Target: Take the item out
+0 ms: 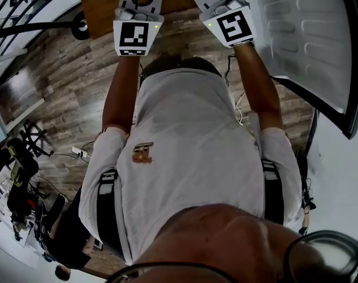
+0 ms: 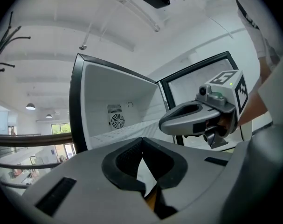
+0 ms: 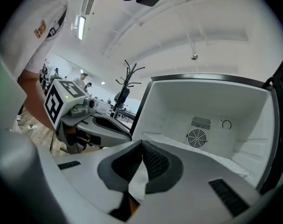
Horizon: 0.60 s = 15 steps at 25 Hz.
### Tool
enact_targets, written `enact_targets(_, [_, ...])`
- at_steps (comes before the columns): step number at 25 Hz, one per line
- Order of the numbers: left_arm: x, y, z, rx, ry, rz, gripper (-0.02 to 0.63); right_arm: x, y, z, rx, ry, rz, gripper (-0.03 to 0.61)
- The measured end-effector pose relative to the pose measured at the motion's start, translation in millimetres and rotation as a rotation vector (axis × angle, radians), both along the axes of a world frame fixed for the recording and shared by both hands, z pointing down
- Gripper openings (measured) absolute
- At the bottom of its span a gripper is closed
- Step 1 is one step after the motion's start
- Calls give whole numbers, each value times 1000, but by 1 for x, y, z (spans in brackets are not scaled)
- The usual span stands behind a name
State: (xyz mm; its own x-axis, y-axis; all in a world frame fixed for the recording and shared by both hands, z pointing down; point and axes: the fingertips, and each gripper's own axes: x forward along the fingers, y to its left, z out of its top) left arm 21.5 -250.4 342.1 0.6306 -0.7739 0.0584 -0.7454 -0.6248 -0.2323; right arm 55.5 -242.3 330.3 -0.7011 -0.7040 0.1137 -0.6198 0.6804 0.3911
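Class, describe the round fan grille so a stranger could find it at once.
Start at the open white compartment with the dark frame. On its back wall, the fan grille sits below a slotted vent. It alone is a spoked circle; the vent is rectangular.

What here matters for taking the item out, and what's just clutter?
Job: left gripper, shut; right gripper, shut; open white compartment; its door. Item itself not in view.
Clutter: coat stand; power strip.

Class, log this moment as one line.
left gripper: shut, empty | right gripper: shut, empty | both face open fridge compartment | item: not in view
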Motion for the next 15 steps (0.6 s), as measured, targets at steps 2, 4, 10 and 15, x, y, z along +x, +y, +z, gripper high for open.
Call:
enact_targets(2, [-3, -4, 8, 2, -43, -8, 18, -4, -5, 8, -2, 26, -7, 34])
enact_targets(4, [-6, -9, 15, 5, -98, -11, 18, -6, -11, 13, -9, 37, 1, 34])
enact_targets(10, [-6, -17, 39, 23, -246, 4, 18, -13, -23, 35, 7, 151, 14, 35])
enact_targets(15, [-3, -26, 58, 47, -353, 4, 20, -18, -30, 57, 20, 267, -4, 37])
